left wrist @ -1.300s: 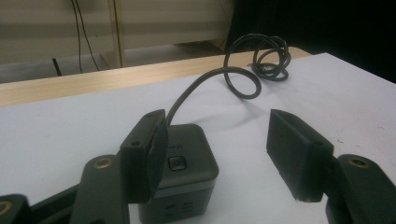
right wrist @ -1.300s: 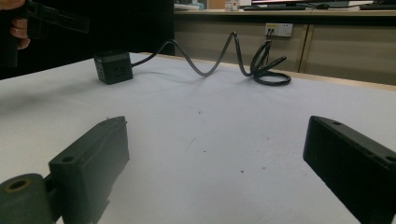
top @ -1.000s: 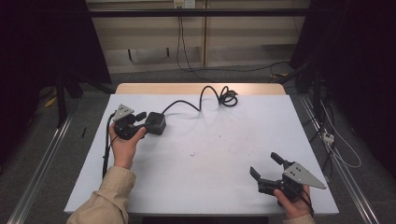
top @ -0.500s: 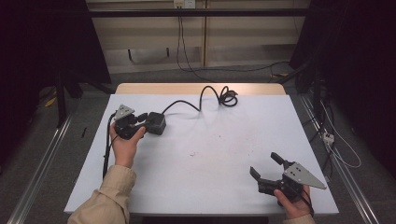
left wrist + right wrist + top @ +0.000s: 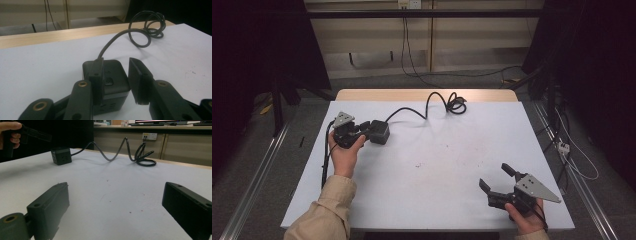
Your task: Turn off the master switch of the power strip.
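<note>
- High view: a person at a white table (image 5: pixel 427 195) works a hand-held gripper in each hand. The left gripper (image 5: pixel 362 131) sits at the table's left side with its jaws around a black power cube (image 5: pixel 379 132). The cube's black cord (image 5: pixel 432 102) runs across the tabletop to a loose coil near the far edge. The right gripper (image 5: pixel 496 179) rests well apart at the near right corner, jaws spread wide with nothing between them, held by the right hand (image 5: pixel 524 220). The left hand (image 5: pixel 343 152) comes out of a beige sleeve (image 5: pixel 324 212).
- Left gripper view: the left gripper (image 5: pixel 115 75) has just been closing, with the power cube (image 5: pixel 110 80) between its jaws. One jaw lies against the cube's left face; the other stands just beside its right face, a thin gap showing, so the grasp is not yet clenched. The cord (image 5: pixel 112 43) leaves the cube's back and curls into loops (image 5: pixel 147 28) farther along the table.
- Right gripper view: the right gripper (image 5: pixel 115 202) is fully released over bare tabletop. The power cube (image 5: pixel 61 155) stands far off at the upper left, beside the other hand (image 5: pixel 10 132), and its cord (image 5: pixel 125 151) snakes to a coil.
</note>
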A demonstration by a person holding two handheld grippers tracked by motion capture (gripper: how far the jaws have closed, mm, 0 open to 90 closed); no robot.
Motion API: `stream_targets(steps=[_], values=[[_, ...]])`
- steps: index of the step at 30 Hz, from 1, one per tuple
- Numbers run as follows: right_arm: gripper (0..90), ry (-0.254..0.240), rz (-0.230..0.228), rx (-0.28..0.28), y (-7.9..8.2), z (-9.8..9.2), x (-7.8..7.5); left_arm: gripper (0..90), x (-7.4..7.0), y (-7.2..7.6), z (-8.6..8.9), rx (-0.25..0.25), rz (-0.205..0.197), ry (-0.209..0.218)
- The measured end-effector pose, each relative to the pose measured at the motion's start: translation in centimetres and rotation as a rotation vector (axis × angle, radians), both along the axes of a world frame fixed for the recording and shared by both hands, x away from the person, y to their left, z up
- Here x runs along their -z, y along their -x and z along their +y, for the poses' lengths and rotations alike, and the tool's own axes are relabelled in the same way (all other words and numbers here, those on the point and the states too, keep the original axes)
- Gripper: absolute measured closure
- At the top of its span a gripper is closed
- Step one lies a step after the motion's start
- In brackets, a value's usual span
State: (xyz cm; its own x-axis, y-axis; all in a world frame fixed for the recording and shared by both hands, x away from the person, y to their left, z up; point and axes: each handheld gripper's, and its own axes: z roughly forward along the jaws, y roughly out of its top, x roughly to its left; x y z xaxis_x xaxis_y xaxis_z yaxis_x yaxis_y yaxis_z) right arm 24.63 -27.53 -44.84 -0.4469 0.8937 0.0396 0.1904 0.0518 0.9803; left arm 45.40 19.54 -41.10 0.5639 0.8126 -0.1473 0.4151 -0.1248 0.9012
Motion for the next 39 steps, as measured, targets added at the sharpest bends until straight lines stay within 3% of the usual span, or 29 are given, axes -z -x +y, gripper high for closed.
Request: stream_targets(steps=[10, 14, 22, 39], values=[[6.5, -0.002, -0.004, 0.002, 0.0, 0.0, 0.0, 70.7, 0.3, -0.3, 0.0, -0.009, 0.011, -0.012], [6.5, -0.002, -0.004, 0.002, 0.0, 0.0, -0.1, 72.6, 0.2, -0.5, -0.3, 0.013, 0.011, -0.047], [6.7, -0.003, -0.004, 0.004, 0.1, -0.1, -0.1, 75.4, -0.3, -0.8, -0.6, 0.026, 0.013, -0.03], [6.7, -0.003, -0.005, 0.002, 0.1, -0.1, -0.1, 79.9, 0.1, -1.3, -1.0, 0.025, 0.023, -0.024]])
